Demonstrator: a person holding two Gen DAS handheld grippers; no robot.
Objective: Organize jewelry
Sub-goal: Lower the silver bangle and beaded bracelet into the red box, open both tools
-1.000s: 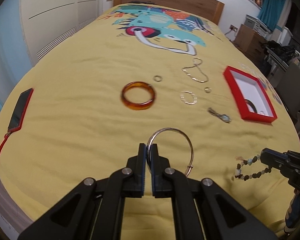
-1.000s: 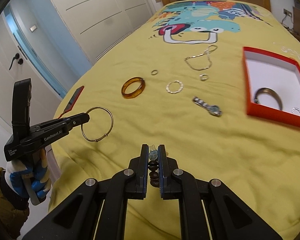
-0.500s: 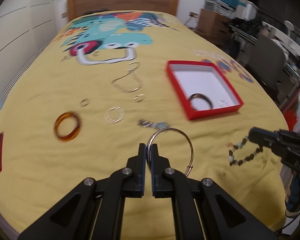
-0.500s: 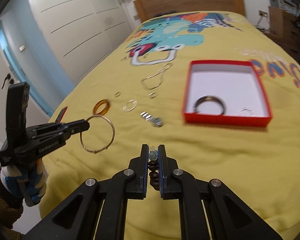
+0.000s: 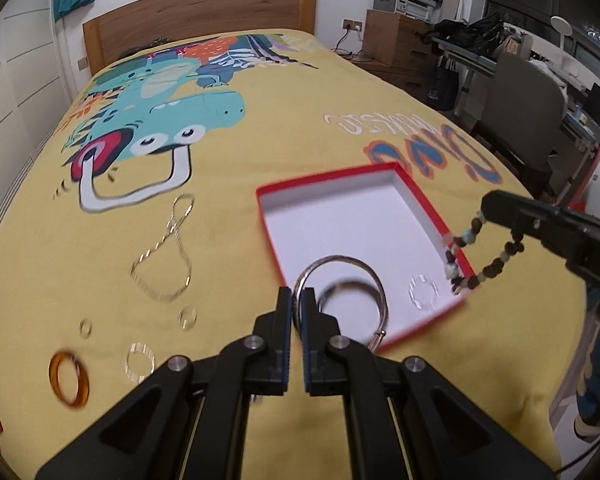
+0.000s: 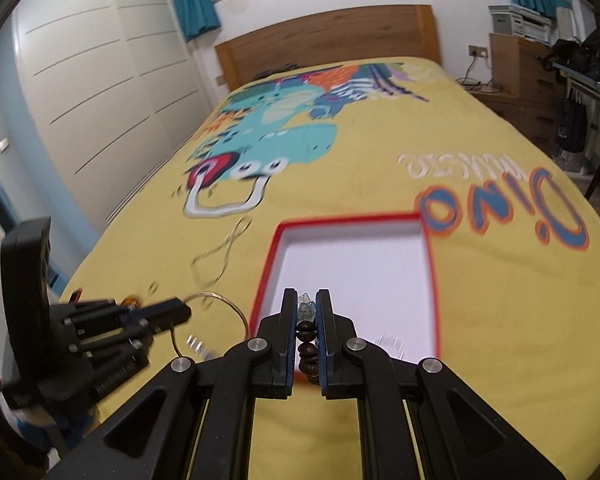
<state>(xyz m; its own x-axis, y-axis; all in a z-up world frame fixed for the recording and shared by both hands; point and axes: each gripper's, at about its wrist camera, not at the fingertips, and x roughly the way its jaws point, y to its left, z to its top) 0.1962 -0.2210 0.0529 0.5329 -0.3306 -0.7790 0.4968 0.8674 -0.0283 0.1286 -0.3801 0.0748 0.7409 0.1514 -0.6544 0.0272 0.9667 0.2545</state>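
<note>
Both hands have swung across the bed point(image 5: 284, 152) in the last second, and the red box point(image 5: 431, 210) that sat well off to the side now lies right ahead of both cameras. That reads as the carry nearly done: two pieces are arriving at the box together, with only the lowering and letting go left.

The left gripper point(image 5: 296, 300) has its fingers point(image 5: 284, 312) clamped shut on the rim of the thin silver bangle point(image 5: 374, 278). The hoop stands out ahead of the fingertips and, from the left wrist view, hangs over the near end of the box, above a dark bangle point(image 5: 332, 288) already lying inside. A small clear ring point(image 5: 422, 292) lies beside it on the white floor of the box.

The right gripper point(image 6: 306, 304) is closed too, pinching the beaded bracelet point(image 5: 496, 262) between its fingers point(image 6: 288, 320). The loop of beads dangles at the box's near right corner; whether it touches the red rim there I can't quite tell through the blur.

Waiting on the bedspread, left of the box: a gold chain point(image 5: 168, 256), an amber bangle point(image 5: 69, 378), a sparkly ring point(image 5: 140, 362) and two small rings point(image 5: 188, 317). My call: plenty of sorting to go after this drop.
</note>
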